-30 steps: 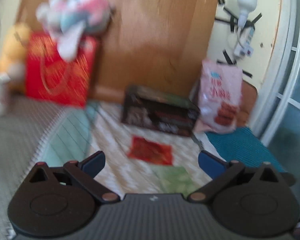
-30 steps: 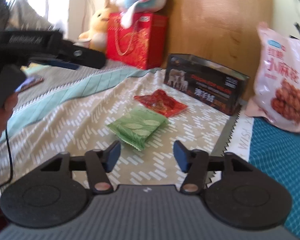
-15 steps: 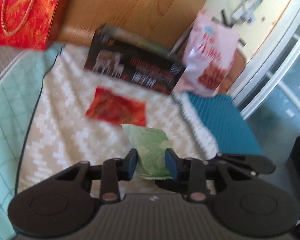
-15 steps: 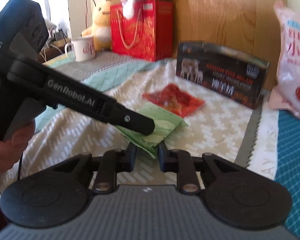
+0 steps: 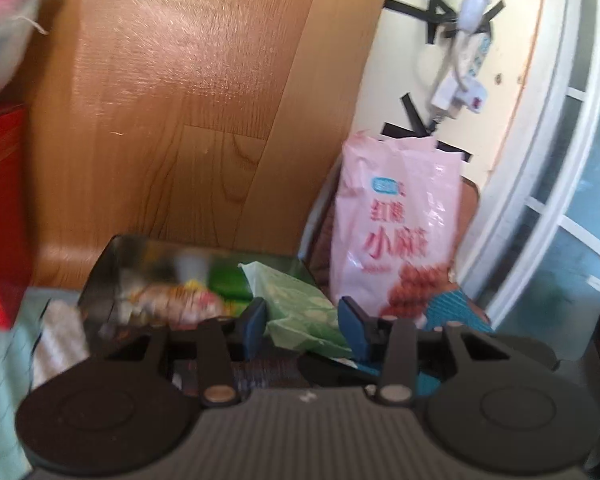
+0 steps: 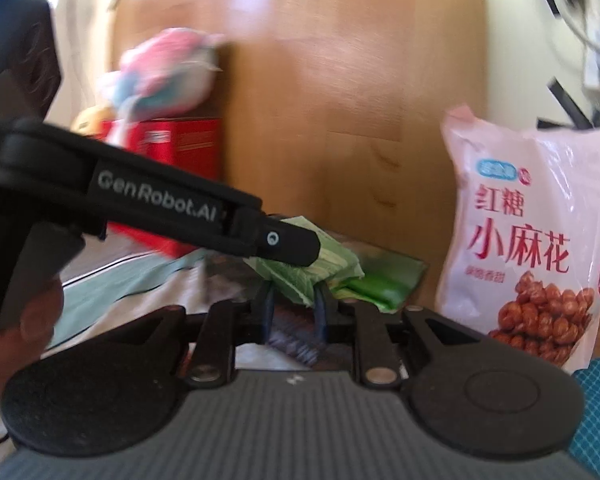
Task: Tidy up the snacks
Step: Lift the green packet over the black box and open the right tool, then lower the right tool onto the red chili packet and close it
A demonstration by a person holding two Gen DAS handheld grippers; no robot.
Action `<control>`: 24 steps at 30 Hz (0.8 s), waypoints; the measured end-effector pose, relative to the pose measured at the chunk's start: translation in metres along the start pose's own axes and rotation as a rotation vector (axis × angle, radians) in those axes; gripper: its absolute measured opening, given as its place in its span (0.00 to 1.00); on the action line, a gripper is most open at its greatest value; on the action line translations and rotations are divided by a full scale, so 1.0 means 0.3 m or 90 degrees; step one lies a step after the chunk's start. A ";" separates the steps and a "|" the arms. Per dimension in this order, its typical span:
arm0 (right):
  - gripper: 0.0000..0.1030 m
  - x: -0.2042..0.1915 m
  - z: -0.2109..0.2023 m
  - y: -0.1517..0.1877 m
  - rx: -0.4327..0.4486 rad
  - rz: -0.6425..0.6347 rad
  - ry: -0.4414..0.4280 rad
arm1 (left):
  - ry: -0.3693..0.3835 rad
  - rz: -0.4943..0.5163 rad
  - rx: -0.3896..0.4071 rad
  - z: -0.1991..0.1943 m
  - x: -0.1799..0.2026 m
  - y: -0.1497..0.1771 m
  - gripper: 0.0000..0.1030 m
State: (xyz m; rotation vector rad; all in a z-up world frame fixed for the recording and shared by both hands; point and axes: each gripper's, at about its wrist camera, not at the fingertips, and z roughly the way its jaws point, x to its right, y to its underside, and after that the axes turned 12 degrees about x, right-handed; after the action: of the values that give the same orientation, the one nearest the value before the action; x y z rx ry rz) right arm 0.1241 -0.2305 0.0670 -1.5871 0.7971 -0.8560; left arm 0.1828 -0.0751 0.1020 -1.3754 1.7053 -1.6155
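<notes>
A green snack packet (image 5: 300,308) (image 6: 300,276) hangs above the open dark box (image 5: 108,272), which holds several snack packets (image 5: 172,300). My right gripper (image 6: 293,314) is shut on the packet's lower corner. My left gripper (image 5: 302,326) has the packet between its blue pads (image 5: 254,322), which stand a little apart around it; in the right wrist view its black finger lies across the packet. A large pink snack bag (image 5: 396,232) (image 6: 528,248) stands upright right of the box.
A wooden board (image 5: 180,100) stands behind the box. A red gift bag (image 5: 0,208) (image 6: 180,148) with a plush toy (image 6: 164,76) on top is at the left. A teal mat (image 5: 456,304) lies at the right, a patterned cloth (image 5: 60,328) below.
Both grippers lifted the green packet off the cloth and carried it over the open box. The left gripper's pads have spread a little. The red packet is out of view.
</notes>
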 end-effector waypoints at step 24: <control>0.45 -0.101 -0.017 0.200 -0.175 0.199 -0.146 | -0.102 -0.186 -0.090 -0.211 -0.310 0.307 0.35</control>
State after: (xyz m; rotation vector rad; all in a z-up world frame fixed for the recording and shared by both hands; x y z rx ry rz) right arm 0.1012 -0.2171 0.0051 -1.7027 0.9946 -0.3425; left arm 0.1365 0.0207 0.0032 -1.8425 1.6102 -1.5033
